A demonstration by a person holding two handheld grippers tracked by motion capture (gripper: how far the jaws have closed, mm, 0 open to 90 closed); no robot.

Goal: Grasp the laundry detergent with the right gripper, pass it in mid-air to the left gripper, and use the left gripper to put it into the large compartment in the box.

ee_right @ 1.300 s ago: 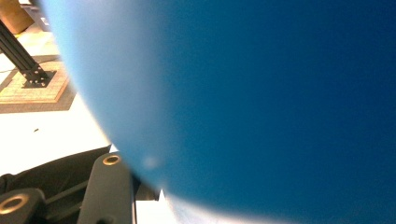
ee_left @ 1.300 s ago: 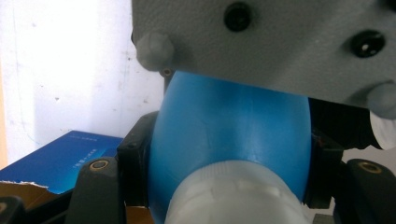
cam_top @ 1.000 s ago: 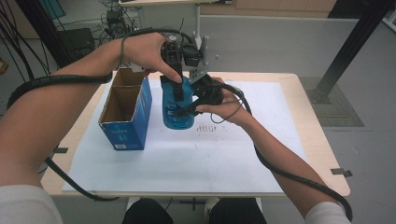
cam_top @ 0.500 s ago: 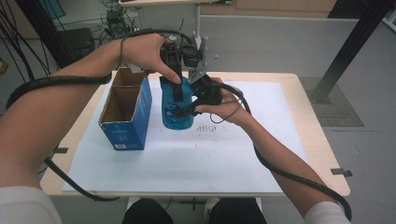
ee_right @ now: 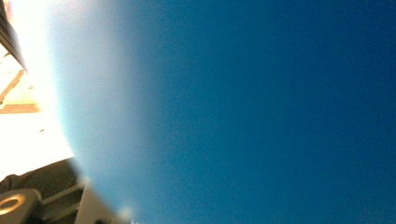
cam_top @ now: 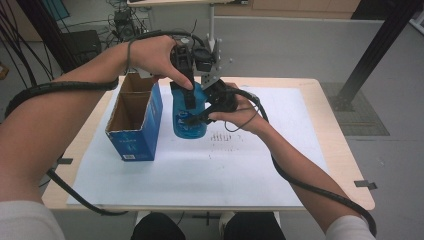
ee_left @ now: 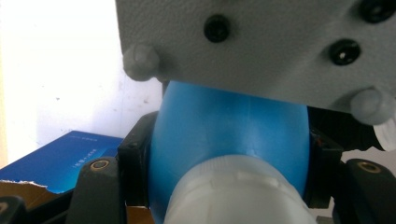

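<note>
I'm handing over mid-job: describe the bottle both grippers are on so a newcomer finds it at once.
Start at the white sheet covering the wooden table. Near its far left stands an open blue cardboard box; the blue bottle stands just right of it, clamped by the left gripper from above and the right gripper from the side. It alone is rounded, glossy plastic with a whitish neck.

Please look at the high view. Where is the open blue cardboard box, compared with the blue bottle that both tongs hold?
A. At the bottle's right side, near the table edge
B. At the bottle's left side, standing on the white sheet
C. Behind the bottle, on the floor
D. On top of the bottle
B: the blue cardboard box stands open on the white sheet, directly left of the blue bottle.
</note>
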